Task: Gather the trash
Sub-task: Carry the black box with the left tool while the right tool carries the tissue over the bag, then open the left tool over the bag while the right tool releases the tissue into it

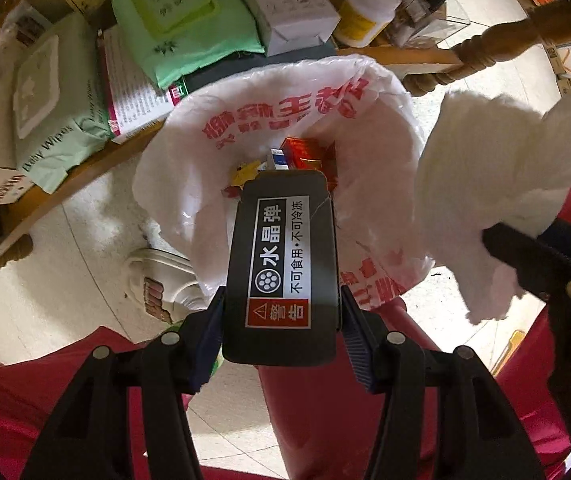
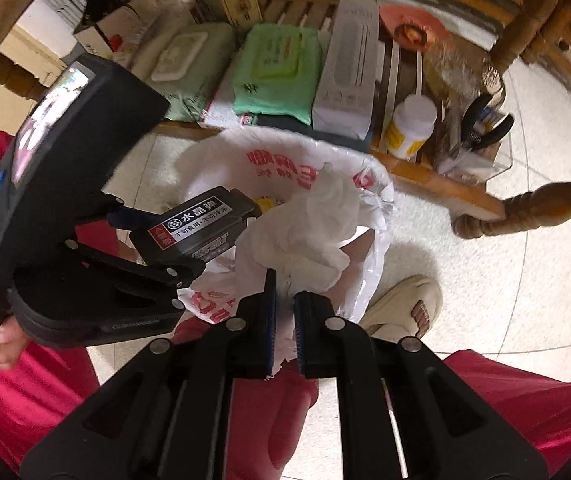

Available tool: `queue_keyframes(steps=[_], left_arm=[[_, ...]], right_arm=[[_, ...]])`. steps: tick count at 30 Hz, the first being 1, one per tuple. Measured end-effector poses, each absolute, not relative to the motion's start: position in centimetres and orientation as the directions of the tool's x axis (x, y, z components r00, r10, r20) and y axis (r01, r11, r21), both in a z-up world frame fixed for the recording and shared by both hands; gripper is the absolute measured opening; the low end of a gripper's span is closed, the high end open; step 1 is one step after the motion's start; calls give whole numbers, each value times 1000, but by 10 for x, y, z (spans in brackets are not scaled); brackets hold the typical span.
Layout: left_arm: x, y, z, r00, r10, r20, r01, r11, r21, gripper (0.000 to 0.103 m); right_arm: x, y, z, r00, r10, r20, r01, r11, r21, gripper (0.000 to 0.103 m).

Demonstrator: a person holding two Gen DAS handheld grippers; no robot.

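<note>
I hold the flat black labelled box (image 1: 281, 264) in the left gripper (image 1: 281, 332), its jaws clamped on it, and crumpled white tissue (image 2: 305, 236) pinched in the right gripper (image 2: 285, 320), both above the white red-printed plastic bag (image 1: 381, 148) at twelve o'clock, ready for dropping.

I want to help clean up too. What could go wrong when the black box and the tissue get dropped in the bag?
1. The tissue, pinched in the right gripper, hangs near the bag's rim, so it might flutter out onto the floor.
2. The black box in the left gripper looks long, and boxes already fill the bag's bottom; it might stick up or tip out.
3. The thin bag could sag or tear if the box's corner hits it.
</note>
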State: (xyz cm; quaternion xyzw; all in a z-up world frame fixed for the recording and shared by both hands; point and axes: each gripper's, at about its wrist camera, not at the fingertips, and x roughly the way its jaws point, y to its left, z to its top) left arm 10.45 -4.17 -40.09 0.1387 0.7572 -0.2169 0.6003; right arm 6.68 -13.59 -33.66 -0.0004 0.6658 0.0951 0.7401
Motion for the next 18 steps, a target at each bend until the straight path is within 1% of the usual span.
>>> queue_keyframes(steps=[13,18], left_arm=[[114,-48,-432,-268,-7,-964,465,875,-135,53],[113,-48,-435,-272,-2,-962,468,874,-134,53]], right_arm=[[83,-141,-399,-25,154,-988,-77,985,155,9],[88,-142,-407,-45,171,-984,-65,983,174,9]])
